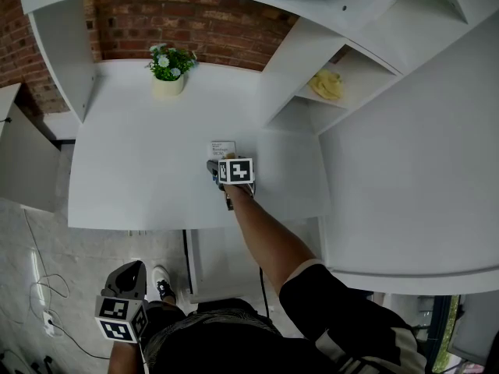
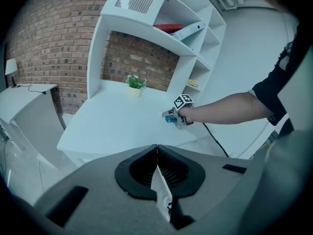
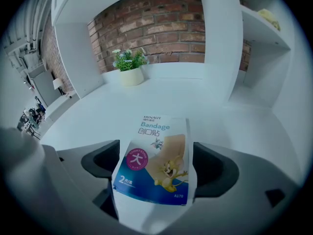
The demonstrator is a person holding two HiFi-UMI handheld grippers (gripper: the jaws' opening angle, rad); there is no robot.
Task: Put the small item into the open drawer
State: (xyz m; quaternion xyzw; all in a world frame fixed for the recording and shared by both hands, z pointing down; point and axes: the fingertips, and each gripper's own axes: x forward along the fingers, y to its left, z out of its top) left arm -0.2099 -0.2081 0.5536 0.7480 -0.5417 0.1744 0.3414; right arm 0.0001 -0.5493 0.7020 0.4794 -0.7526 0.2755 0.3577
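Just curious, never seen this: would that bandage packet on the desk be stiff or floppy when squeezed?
The bandage packet looks thin and flat, so it would probably buckle if squeezed edgewise. It is likely very light. Lying flat on the smooth white desk, it may slide when pushed rather than lift.

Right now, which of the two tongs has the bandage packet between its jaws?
The right tongs, out over the white desk, straddling the bandage packet. The left tongs are shut, empty, away from the desk.
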